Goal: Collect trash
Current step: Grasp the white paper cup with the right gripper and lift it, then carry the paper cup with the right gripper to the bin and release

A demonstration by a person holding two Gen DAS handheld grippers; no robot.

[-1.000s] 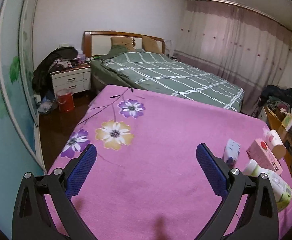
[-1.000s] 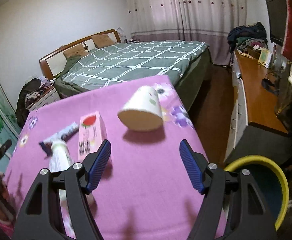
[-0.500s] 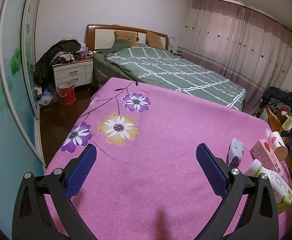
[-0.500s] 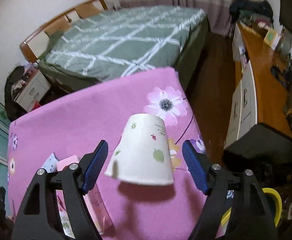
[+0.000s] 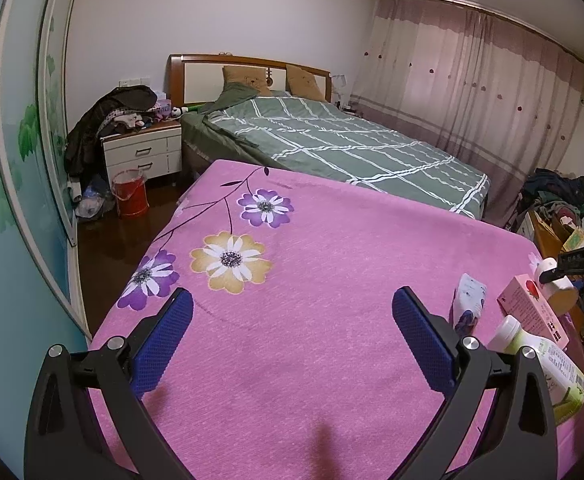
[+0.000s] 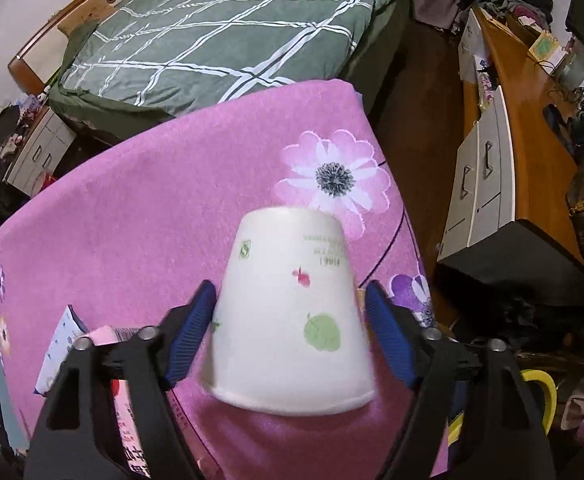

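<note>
A white paper cup (image 6: 292, 312) lies on its side on the pink flowered cloth (image 6: 131, 220). My right gripper (image 6: 290, 328) is open and straddles the cup, one blue pad on each side, close to its walls. In the left wrist view the cup (image 5: 554, 284) is at the far right with the right gripper around it. A pink carton (image 5: 532, 312), a white pouch (image 5: 468, 300) and a plastic bottle (image 5: 548, 364) lie near it. My left gripper (image 5: 292, 332) is open and empty over the cloth.
A yellow-rimmed bin (image 6: 540, 392) stands on the floor right of the table. A wooden desk (image 6: 508, 92) with drawers runs along the right. A green bed (image 5: 332, 148) is beyond the table, and a red bucket (image 5: 129, 198) stands by the nightstand.
My right gripper has moved forward and down over the cup, which now sits between its pads. The left gripper has stayed almost still, tilting slightly.
</note>
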